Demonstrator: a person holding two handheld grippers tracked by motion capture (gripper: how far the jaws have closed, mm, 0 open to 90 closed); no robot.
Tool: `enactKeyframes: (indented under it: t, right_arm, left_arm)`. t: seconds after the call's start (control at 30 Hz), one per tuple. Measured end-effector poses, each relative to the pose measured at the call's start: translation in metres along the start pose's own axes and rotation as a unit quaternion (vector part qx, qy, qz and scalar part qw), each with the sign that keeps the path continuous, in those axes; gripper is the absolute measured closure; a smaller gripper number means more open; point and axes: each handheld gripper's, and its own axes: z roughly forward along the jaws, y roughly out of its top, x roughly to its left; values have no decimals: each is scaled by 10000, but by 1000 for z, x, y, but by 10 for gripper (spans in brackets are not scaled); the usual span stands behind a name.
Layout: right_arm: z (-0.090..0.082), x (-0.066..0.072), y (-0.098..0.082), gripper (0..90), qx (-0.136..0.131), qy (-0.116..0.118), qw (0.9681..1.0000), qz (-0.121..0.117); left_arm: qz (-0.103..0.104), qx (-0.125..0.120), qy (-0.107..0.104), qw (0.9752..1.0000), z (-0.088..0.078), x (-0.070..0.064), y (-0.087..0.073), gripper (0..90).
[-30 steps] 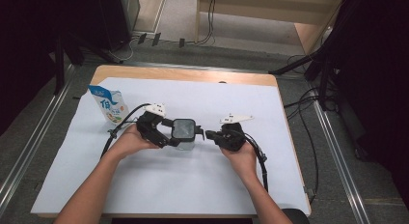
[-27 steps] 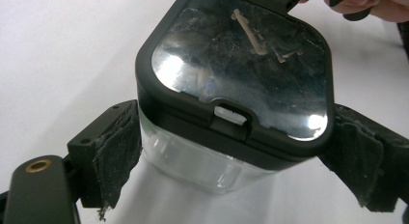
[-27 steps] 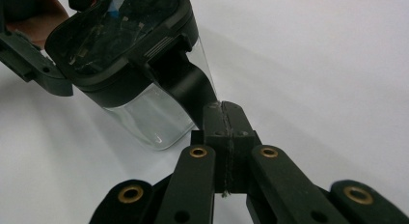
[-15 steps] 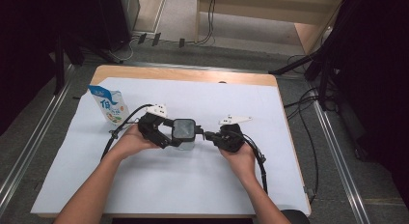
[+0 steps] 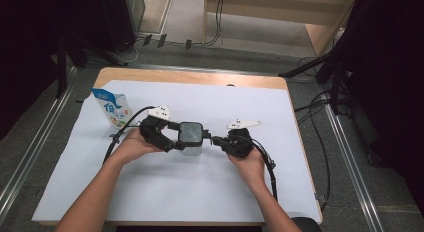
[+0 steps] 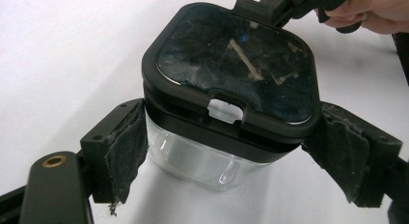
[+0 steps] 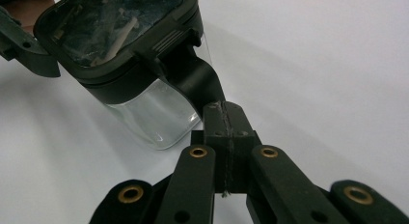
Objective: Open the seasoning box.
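Mid-frame, your left gripper (image 5: 172, 137), jaws just closing, brackets the container (image 5: 190, 137) while your right gripper (image 5: 216, 140) pinches its latch flap (image 7: 195, 79).

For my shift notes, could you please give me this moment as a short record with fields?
Container: clear jar with black lid, upright on the white sheet
Left claw: pads at both sides of the jar, just been closing; contact unclear
Right claw: shut on the lid's handle
Elsewhere: blue and white pouch, standing at the sheet's far left
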Motion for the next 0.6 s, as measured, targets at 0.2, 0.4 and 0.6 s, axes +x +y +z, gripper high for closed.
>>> enactKeyframes:
  t: [0.2, 0.4, 0.6]
  right_arm:
    - [0, 0, 0, 900, 1, 6, 10000, -5]
    - [-1, 0, 0, 900, -6, 16, 10000, -1]
    - [-2, -1, 1, 900, -7, 11, 10000, 1]
  left_arm:
    - [31, 16, 43, 10000, -3, -2, 1, 177]
    - [3, -43, -12, 10000, -15, 1, 0, 297]
    - [43, 89, 174, 9998, -18, -3, 2, 352]
